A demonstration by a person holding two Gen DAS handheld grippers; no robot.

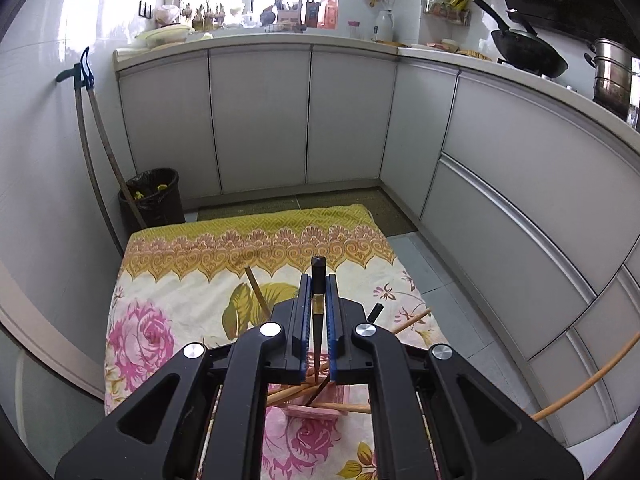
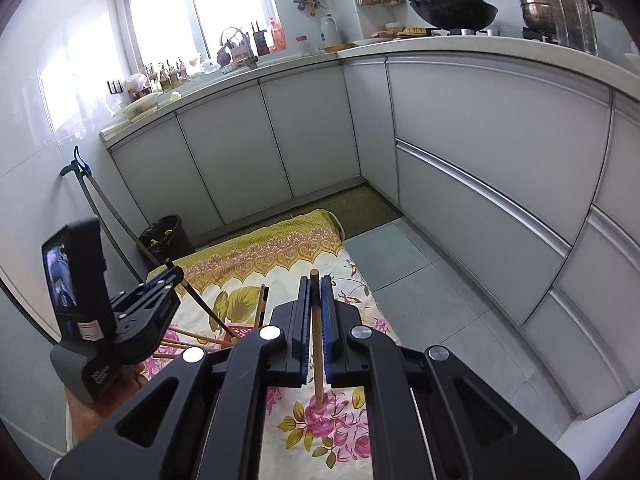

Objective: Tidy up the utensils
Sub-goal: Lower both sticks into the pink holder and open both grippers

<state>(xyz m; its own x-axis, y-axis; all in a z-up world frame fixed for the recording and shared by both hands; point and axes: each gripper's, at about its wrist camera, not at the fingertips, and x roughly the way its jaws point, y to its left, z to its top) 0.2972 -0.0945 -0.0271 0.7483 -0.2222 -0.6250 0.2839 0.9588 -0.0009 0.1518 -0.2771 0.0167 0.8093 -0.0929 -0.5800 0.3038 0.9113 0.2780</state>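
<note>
My left gripper (image 1: 318, 280) is shut on a dark chopstick (image 1: 318, 312) that points down into a pink holder (image 1: 320, 404) on the floral cloth. Several light wooden chopsticks (image 1: 298, 392) lie across and in the holder. My right gripper (image 2: 319, 282) is shut on a light wooden chopstick (image 2: 317, 344), held nearly upright above the cloth, its lower tip near a pink flower print. In the right wrist view the left gripper (image 2: 170, 276) is at the left, holding the dark chopstick (image 2: 208, 308) slanting into the pink holder (image 2: 240, 330).
A floral cloth (image 1: 168, 320) covers a low surface on the kitchen floor. A black bin (image 1: 154, 196) stands at the far left corner. Grey cabinets (image 1: 260, 120) run along the back and right. A wok (image 1: 528, 50) and a steel pot (image 1: 612, 76) sit on the counter.
</note>
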